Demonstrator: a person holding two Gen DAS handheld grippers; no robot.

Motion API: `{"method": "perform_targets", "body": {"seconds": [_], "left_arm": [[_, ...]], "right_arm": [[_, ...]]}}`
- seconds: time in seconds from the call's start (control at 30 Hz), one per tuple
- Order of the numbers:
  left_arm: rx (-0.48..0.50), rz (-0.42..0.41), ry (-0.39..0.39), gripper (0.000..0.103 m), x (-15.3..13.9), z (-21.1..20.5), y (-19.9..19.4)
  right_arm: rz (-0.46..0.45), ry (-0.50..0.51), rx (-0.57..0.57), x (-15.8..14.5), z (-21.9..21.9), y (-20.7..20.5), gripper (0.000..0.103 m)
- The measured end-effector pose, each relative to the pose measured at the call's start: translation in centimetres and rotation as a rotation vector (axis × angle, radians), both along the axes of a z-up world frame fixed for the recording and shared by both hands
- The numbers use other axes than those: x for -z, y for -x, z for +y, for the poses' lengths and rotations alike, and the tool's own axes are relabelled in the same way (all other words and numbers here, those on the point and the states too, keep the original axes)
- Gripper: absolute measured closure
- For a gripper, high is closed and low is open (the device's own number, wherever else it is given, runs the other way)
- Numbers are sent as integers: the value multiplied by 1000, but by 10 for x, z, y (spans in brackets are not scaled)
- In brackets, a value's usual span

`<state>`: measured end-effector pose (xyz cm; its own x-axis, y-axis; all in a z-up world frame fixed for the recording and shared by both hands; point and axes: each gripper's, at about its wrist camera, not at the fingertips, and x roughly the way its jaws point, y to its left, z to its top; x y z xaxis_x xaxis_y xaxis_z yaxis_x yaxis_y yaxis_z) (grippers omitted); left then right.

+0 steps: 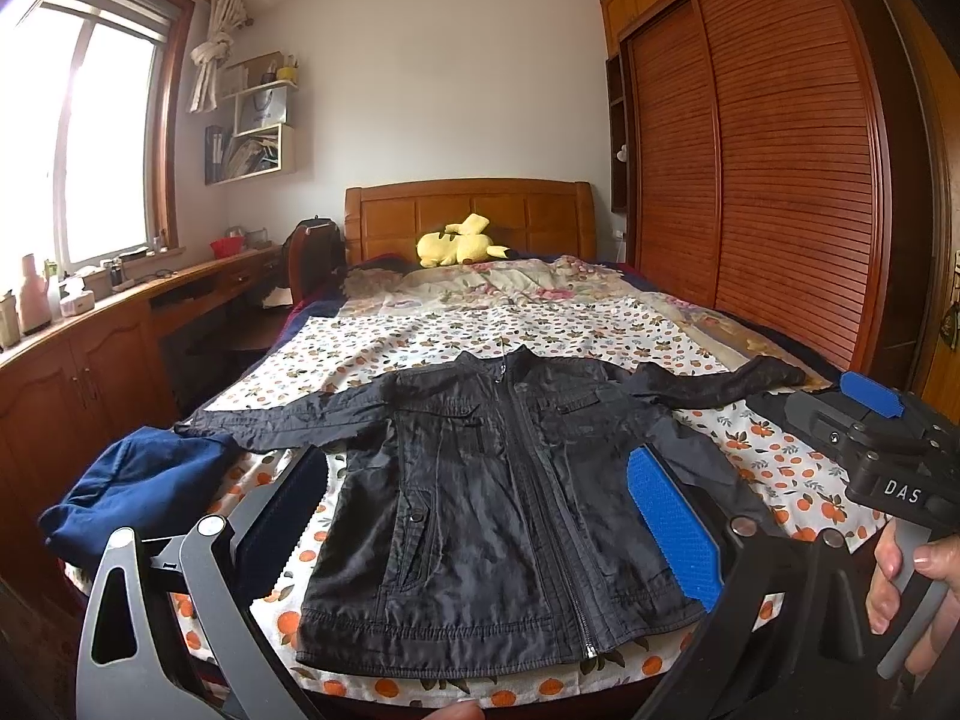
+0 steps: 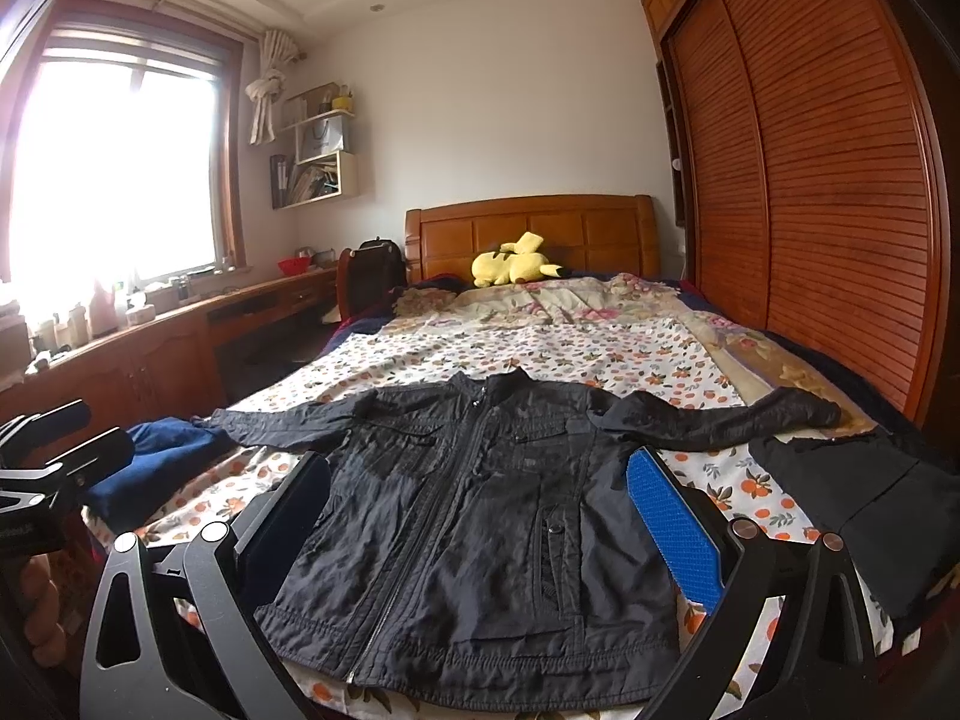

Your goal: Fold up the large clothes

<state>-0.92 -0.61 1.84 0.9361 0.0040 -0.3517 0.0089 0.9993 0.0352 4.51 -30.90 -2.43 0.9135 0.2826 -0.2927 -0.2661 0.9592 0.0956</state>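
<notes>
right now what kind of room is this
A home bedroom, most likely: a jacket lies spread on a bed with a wooden headboard, a plush toy by it, and a tall wardrobe alongside.

One black jacket (image 1: 480, 498), spread flat, zipped, sleeves out at 9 and 3 o'clock. Two chest pockets, two lower pockets on it. One blue garment (image 1: 138, 480), bunched at 9 o'clock of jacket. One further dark garment (image 2: 870, 504) at 3 o'clock. One yellow plush toy (image 1: 459, 243) at 12 o'clock. One bed (image 1: 468, 324), one headboard (image 1: 468, 210). Two grippers: left gripper (image 1: 480, 528), right gripper (image 2: 480, 528), both spread wide, each with one blue pad visible. Two louvred wardrobe doors (image 1: 780, 150).
</notes>
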Motion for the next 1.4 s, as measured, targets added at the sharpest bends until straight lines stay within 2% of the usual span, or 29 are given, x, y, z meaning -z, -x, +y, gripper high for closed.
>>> {"method": "perform_targets", "body": {"seconds": [1.4], "left_arm": [[-7,-17,-6,2,-3,-2,7]], "right_arm": [[-4,1,3,-4,-2,2,7]]}}
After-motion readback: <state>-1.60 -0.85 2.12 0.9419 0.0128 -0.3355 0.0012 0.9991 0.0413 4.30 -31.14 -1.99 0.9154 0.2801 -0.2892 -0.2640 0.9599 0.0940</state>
